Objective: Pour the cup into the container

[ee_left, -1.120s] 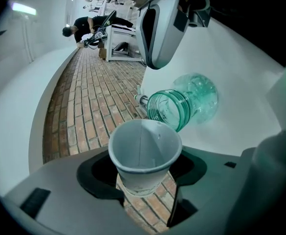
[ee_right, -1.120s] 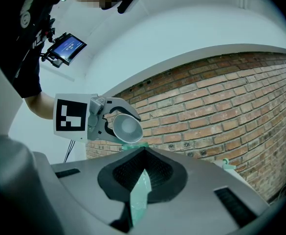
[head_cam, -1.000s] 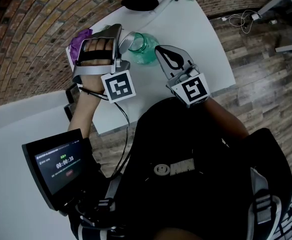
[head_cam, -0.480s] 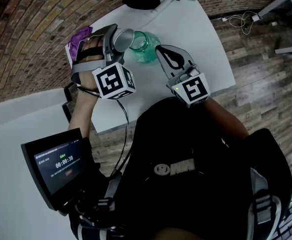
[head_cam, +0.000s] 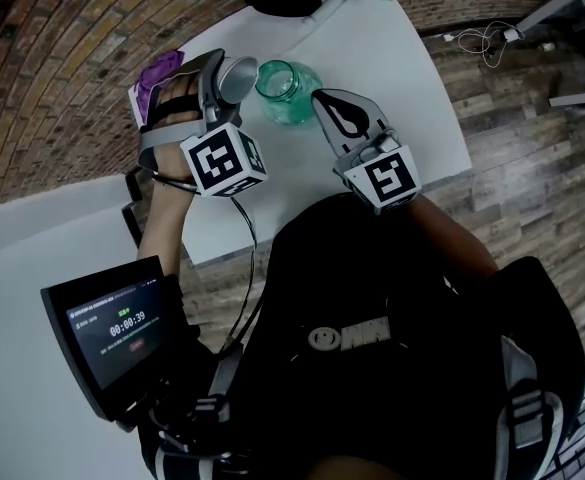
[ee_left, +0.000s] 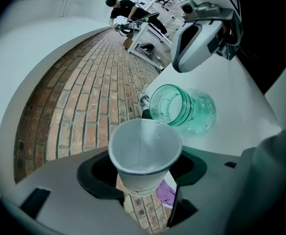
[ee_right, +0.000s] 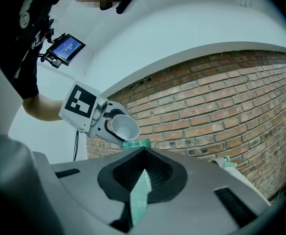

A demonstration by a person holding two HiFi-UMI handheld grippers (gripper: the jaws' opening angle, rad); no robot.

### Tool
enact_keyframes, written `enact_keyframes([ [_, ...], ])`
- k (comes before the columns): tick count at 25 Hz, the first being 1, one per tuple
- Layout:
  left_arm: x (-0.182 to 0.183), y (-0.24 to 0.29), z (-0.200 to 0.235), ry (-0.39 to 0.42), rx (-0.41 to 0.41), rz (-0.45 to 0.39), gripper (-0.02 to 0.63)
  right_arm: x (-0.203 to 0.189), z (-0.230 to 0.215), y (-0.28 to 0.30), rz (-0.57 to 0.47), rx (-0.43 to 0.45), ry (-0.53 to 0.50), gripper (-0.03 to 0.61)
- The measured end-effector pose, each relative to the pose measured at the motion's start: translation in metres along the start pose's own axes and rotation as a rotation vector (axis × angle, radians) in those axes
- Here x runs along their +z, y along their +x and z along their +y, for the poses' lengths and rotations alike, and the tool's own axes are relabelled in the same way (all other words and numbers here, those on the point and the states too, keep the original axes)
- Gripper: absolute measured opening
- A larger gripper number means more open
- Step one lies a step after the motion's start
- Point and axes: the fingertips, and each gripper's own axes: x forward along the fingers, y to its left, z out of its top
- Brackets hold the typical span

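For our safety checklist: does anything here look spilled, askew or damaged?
Nothing stands out. The left gripper holds the paper cup tilted toward the upright green jar; no spill shows on the white table.

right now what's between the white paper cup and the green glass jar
Nothing: the white paper cup tilts right at the green glass jar, as the right gripper view shows.
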Motion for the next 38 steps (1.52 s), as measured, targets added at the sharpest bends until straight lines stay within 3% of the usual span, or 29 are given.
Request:
enact_keyframes([
  [4, -0.007, 0.000, 0.000, -0.017, -0.004, 0.010, 0.295, 0.000, 0.002, 0.001, -0.001, 0.002, 0.008, -0.002],
  [6, -0.009, 0.000, -0.004, -0.072, -0.029, -0.002, 0.295, 0.001, 0.001, 0.001, -0.002, 0.002, 0.001, -0.002],
  [13, -0.023, 0.002, -0.023, -0.410, -0.142, -0.067, 0.295, -0.003, 0.005, 0.000, 0.025, 0.011, -0.004, -0.002],
  [16, -0.033, 0.002, -0.033, -0.547, -0.162, -0.094, 0.296, -0.005, 0.011, 0.001, 0.033, 0.018, -0.009, -0.002],
  [25, -0.067, 0.001, -0.065, -1.083, -0.155, -0.262, 0.296, -0.009, 0.042, 0.003, 0.076, 0.028, -0.047, -0.002],
  [29, -0.076, 0.008, -0.086, -1.282, -0.198, -0.315, 0.296, -0.005, 0.057, 0.002, 0.093, 0.035, -0.068, -0.002],
  [32, -0.082, 0.018, -0.102, -1.328, -0.202, -0.339, 0.296, -0.008, 0.067, 0.002, 0.110, 0.032, -0.090, -0.002],
  [38, -0.071, 0.046, -0.137, -1.340, -0.119, -0.365, 0.296, -0.014, 0.073, -0.011, 0.130, 0.028, -0.108, -0.002],
])
